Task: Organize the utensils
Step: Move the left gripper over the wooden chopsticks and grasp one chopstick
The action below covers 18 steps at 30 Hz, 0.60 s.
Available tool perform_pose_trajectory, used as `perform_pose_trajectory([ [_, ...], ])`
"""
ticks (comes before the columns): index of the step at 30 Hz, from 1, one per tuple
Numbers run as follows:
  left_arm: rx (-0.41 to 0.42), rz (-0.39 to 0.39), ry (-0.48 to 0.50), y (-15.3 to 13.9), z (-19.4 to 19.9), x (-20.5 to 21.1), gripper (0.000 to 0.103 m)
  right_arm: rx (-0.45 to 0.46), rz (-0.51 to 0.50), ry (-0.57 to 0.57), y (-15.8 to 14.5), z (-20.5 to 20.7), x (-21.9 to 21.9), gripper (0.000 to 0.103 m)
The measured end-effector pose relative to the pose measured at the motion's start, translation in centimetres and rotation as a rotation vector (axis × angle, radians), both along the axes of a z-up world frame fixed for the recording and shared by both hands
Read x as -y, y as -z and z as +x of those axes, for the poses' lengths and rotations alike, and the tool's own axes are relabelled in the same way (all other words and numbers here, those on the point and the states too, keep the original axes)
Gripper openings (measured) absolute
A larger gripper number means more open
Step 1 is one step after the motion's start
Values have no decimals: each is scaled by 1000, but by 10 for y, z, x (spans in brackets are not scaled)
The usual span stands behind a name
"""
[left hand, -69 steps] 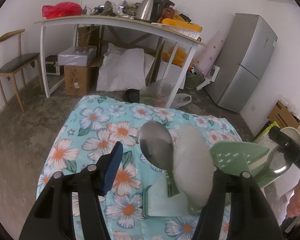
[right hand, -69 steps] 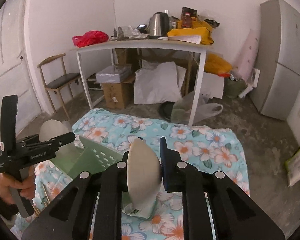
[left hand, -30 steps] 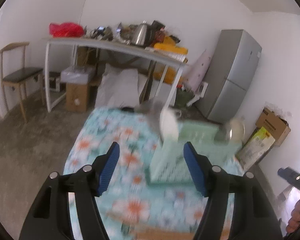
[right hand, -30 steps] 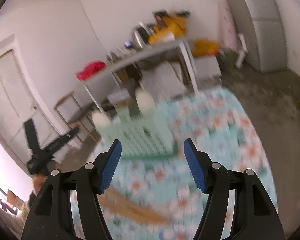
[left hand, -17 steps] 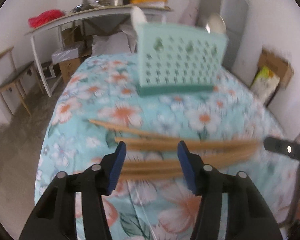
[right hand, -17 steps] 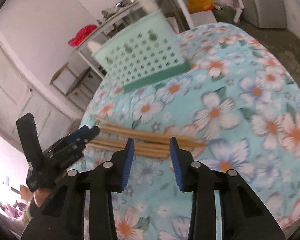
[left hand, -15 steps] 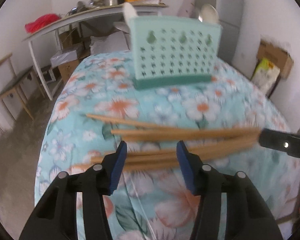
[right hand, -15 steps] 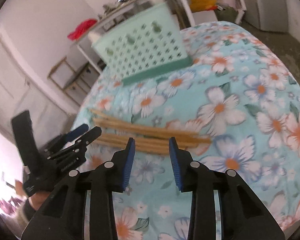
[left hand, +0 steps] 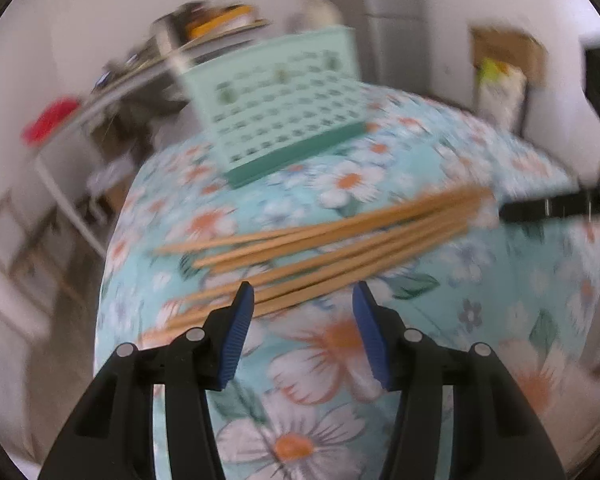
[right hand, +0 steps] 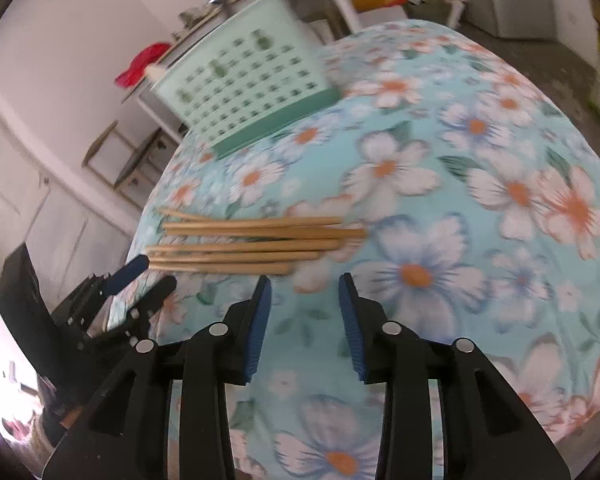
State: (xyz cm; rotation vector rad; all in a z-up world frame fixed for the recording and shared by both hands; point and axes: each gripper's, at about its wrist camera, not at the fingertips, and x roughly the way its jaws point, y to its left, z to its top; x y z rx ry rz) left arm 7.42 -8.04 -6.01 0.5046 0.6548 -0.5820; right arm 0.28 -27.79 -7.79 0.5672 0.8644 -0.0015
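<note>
Now the chopsticks (left hand: 320, 252) lie in a loose bundle on the floral cloth (right hand: 440, 208), in front of the green basket (left hand: 284, 108). Left gripper (left hand: 303, 300) hovers just before the chopsticks, jaws half apart, empty. Right gripper (right hand: 303, 284), jaws narrower and just reopening slightly, is empty too.

No text, label or number is legible anywhere here.

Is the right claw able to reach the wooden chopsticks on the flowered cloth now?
Probably yes: the right claw is open, and the wooden chopsticks lie bare just ahead, nothing between.
</note>
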Motion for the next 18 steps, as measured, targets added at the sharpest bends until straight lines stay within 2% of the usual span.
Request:
perform_pose_trajectory([
  [2,50,98,55,11,-3,14,50,-5,24,22,3,-5,8,35],
  [4,90,146,92,16,-5,21,47,-5,49,37,6,-9,15,35],
  [5,97,162,110,17,-4,24,44,-6,55,41,7,-9,16,35],
  [7,106,179,133,19,-5,28,33,-6,64,49,8,-12,20,35],
  [10,160,233,177,22,-11,35,23,-4,75,50,10,-12,21,35],
  [13,208,277,217,23,-20,39,17,-3,73,47,10,-11,21,35],
  [18,212,300,251,13,-39,34,14,-1,76,40,10,-11,23,35],
])
